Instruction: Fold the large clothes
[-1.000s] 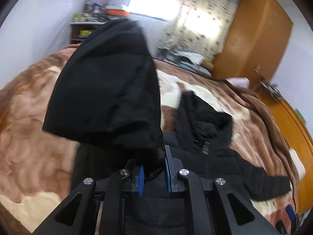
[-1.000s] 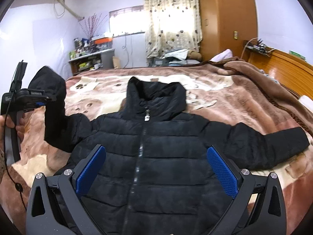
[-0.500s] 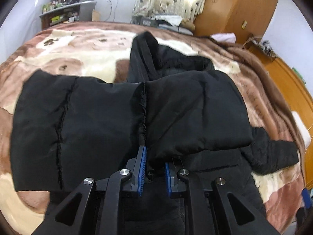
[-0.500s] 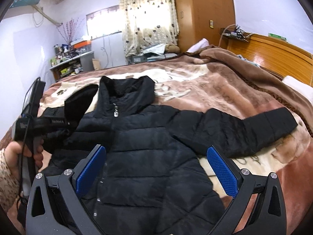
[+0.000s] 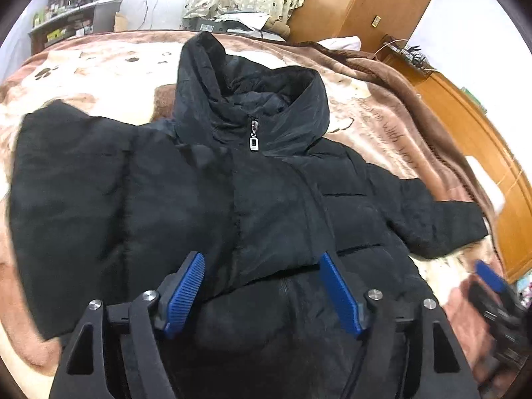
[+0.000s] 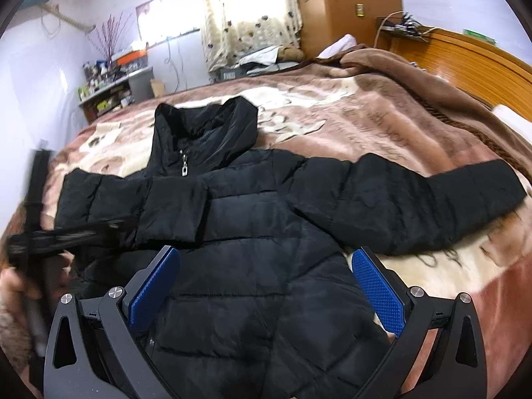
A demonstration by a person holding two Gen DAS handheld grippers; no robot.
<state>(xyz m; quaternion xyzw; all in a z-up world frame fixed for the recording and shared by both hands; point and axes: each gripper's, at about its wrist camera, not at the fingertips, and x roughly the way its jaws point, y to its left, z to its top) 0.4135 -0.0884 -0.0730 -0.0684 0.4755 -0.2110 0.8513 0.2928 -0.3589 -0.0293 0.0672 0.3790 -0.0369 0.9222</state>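
Fingers (image 5: 262,294) of the left gripper tilt down over the jacket (image 5: 266,199), spread and empty, having just opened off the sleeve (image 6: 133,206), now folded across its chest. Right gripper (image 6: 266,294) gapes wide, holding nothing.

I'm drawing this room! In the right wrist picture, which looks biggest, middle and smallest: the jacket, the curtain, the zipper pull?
1. Jacket: largest, though it lies nearest the camera, which adds to its look.
2. Curtain: middle; it hangs far back, so it may really be larger than it seems.
3. Zipper pull: smallest by far.

Left hand-held gripper (image 5: 262,294) tilted downward, jaws just opened, nothing gripped, right hand-held gripper (image 6: 266,291) spread wide
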